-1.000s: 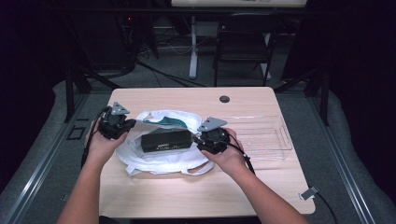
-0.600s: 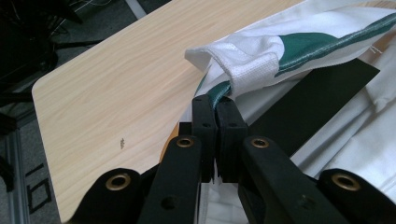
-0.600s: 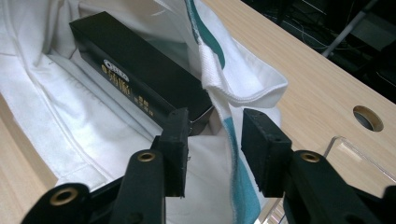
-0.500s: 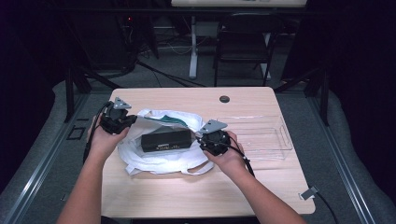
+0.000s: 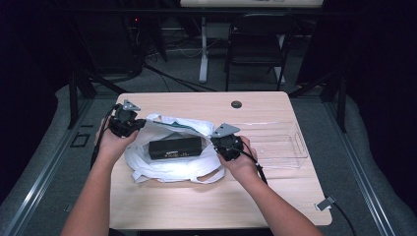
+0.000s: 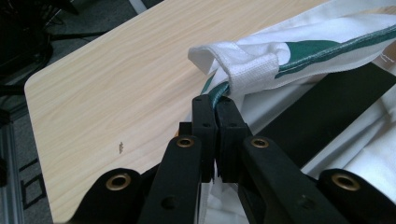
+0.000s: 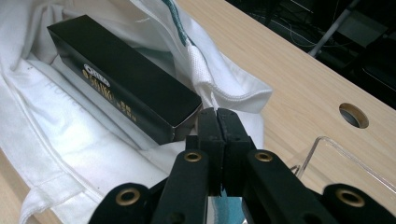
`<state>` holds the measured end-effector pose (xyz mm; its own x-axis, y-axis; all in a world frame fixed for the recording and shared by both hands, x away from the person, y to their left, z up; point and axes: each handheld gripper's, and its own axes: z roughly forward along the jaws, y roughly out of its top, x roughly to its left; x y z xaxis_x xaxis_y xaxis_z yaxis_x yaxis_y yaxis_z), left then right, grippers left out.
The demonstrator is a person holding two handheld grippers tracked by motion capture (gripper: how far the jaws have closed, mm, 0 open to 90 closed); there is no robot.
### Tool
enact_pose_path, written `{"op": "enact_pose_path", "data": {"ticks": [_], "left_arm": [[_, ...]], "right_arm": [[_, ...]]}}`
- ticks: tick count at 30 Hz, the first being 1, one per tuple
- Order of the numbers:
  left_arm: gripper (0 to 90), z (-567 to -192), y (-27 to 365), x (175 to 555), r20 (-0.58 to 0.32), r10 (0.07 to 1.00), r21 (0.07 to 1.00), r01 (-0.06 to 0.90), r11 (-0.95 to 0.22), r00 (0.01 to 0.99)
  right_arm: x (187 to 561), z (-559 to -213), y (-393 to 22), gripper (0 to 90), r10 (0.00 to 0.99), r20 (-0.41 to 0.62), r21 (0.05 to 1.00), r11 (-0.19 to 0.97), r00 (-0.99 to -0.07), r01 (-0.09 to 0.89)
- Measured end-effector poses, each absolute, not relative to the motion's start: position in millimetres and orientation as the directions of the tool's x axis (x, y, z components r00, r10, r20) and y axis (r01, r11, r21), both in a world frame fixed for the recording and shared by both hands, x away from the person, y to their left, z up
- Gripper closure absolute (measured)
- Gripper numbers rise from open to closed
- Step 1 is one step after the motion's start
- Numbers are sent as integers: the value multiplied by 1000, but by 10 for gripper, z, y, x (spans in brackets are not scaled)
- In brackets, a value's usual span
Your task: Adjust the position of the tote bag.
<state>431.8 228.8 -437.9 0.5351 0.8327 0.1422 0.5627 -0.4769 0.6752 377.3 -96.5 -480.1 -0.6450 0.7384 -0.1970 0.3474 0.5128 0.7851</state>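
A white cloth bag (image 5: 167,169) with green trim lies open in the middle of the table, and a long black box (image 5: 175,147) rests on it. My left gripper (image 5: 140,124) is at the bag's left side. In the left gripper view it (image 6: 215,100) is shut on the green-trimmed rim, just below the bag's (image 6: 261,56) sewn strap end. My right gripper (image 5: 215,140) is at the bag's right side. Its jaws (image 7: 217,113) have just been closing and now pinch the bag's (image 7: 56,135) rim beside the box (image 7: 116,79).
A clear plastic tray (image 5: 290,145) stands on the table to the right of the bag, and its corner (image 7: 327,144) is close to my right gripper. A round cable hole (image 5: 236,104) sits near the far edge. Bare wood (image 5: 196,206) lies at the front.
Both hands keep their places at the two sides of the bag. The black box lies where it was.
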Motion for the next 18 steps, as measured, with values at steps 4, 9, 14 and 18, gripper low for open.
{"op": "enact_pose_path", "data": {"ticks": [4,9,14,18], "left_arm": [[885,-4373,2273,4343,150,832,673,562,-481,534],[884,-4382,2263,4372,156,831,670,561,-486,533],[885,-4398,2259,4407,153,834,667,568,-483,529],[885,-4412,2252,4429,153,839,667,572,-477,522]], "right_arm": [[3797,-4796,-972,899,748,-186,788,501,-637,359],[3831,-4783,-984,899,764,-170,795,480,-623,372],[3862,-4787,-967,899,770,-166,795,474,-616,379],[3890,-4781,-962,899,775,-163,795,469,-611,383]]}}
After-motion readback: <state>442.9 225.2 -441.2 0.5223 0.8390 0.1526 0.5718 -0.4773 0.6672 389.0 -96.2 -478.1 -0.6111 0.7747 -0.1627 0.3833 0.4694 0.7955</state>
